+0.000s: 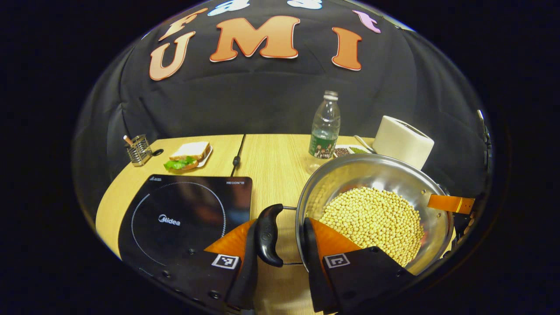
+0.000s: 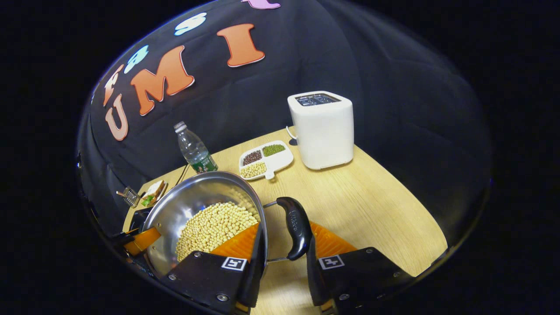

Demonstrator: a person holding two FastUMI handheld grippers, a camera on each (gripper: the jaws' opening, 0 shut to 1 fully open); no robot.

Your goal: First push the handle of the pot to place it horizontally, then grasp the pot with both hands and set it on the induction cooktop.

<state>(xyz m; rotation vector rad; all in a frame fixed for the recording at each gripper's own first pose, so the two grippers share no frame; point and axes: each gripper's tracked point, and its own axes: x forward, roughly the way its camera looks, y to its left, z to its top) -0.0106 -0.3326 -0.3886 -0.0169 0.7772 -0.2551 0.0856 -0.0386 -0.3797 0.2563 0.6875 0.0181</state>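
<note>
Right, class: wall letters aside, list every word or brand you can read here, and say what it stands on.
"Midea": on the induction cooktop glass.
Small print at the cooktop's far corners: too blurred to read.
Bottle label: too small to read.
Embossing on the pot handle: too small to read.

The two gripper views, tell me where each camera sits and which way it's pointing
Left gripper view: rides the left gripper at the pot's handle, looking across the induction cooktop toward the wall; its own fingers show.
Right gripper view: rides the right gripper at the pot's opposite handle, looking toward the toaster; its own fingers show.
Shared: pot, water bottle, toaster, sandwich.
</note>
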